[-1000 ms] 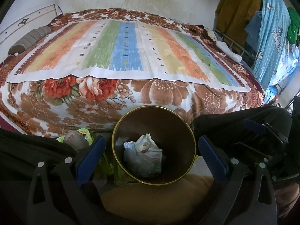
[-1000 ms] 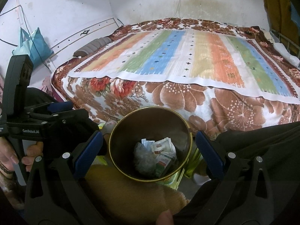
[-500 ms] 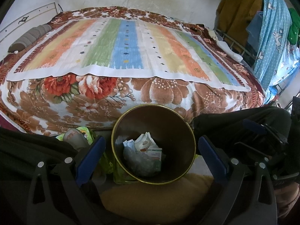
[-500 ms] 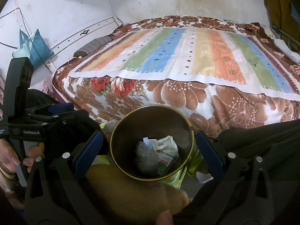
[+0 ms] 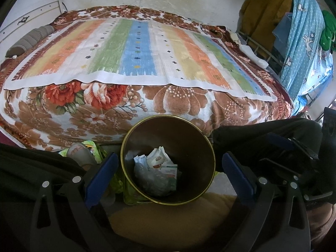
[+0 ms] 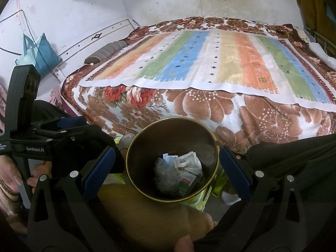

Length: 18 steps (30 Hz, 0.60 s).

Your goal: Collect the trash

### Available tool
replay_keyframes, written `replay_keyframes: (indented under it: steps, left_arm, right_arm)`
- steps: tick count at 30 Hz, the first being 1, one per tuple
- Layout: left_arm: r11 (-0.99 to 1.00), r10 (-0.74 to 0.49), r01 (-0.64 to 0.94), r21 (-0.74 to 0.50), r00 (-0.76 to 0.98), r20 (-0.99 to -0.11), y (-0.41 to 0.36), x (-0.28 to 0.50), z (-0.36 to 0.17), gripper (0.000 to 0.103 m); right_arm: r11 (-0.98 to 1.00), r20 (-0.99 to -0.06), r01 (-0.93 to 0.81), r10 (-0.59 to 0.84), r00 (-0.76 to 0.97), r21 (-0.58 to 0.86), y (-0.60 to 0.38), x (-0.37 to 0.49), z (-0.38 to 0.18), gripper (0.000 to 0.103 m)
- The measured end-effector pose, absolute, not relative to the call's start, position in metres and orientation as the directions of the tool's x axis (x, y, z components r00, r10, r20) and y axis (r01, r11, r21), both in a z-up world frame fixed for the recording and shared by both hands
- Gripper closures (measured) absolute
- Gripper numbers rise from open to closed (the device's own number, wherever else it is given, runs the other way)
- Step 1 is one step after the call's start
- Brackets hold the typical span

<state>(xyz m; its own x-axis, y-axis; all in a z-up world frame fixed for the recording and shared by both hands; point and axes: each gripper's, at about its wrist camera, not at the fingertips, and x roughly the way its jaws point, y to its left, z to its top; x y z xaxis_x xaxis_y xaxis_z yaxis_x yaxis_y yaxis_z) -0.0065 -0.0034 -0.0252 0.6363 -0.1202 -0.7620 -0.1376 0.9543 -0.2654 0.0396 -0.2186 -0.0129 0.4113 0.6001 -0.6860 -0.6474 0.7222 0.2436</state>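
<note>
A dark round bin with a gold rim (image 5: 211, 147) stands on the floor at the foot of the bed; it also shows in the right wrist view (image 6: 215, 145). Inside lie crumpled wrappers and small packets (image 5: 157, 169), which also show in the right wrist view (image 6: 180, 173). My left gripper (image 5: 169, 166) is open and empty, its blue pads wide on either side of the bin. My right gripper (image 6: 168, 166) is open and empty, also straddling the bin. Each gripper's body shows in the other's view.
A bed with a floral blanket (image 5: 178, 105) and a striped sheet (image 5: 136, 50) fills the far side. A tan furry cushion (image 6: 147, 216) lies just below the bin. Green packaging (image 5: 92, 147) sits left of the bin. Clothes hang on a rack (image 5: 294, 31) at the right.
Both views have drifted slightly; the bin sits a little lower and the bed looks a touch closer. Both grippers stay open and the trash in the bin has not moved.
</note>
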Motion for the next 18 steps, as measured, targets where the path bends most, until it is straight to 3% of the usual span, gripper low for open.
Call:
replay_keyframes:
  steps: [18]
  left_arm:
    - [0.954,-0.120,-0.138,-0.265,0.636,-0.763,-0.0034,-0.0061,-0.0247,0.006]
  right_arm:
    - [0.722,-0.687,-0.647,0.600,0.411,0.244,-0.2176,0.0395,-0.0126,0.009]
